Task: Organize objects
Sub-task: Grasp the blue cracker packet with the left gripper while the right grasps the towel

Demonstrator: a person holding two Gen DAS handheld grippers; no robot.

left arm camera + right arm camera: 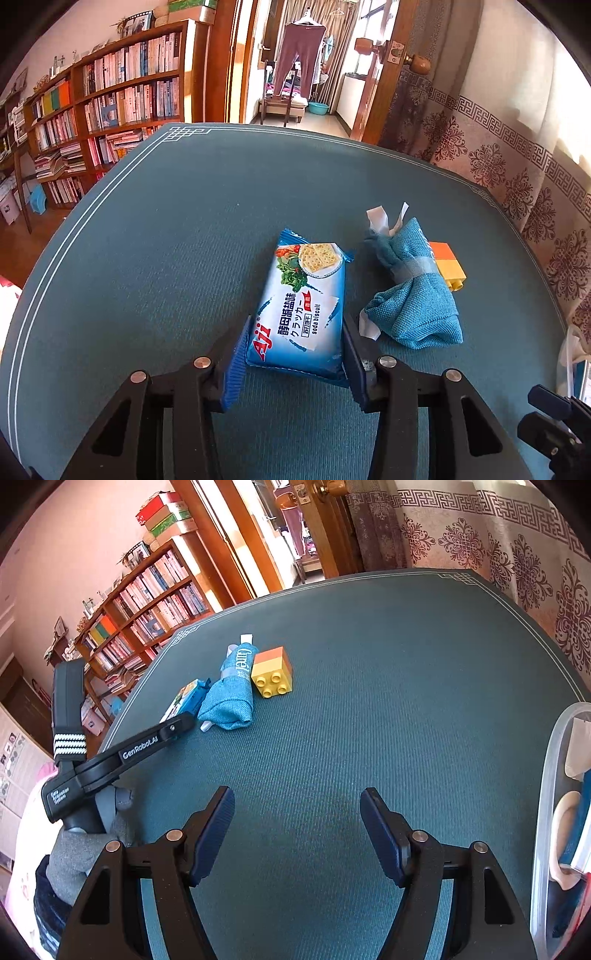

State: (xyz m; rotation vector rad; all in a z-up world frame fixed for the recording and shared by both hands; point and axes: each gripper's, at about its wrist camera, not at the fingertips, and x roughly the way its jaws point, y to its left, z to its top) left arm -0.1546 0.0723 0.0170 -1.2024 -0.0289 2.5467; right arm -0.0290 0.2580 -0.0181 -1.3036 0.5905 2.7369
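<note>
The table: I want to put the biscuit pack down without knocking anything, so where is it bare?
Bare mat lies ahead of the right hand-held gripper, between the yellow block and the clear bin, and along the far edge of the table. It is crowded where the biscuit pack, rolled blue cloth and block sit together.

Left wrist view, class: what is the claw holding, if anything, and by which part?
The left claw grips the soda biscuit packet across its near end, one finger on each long side.
</note>
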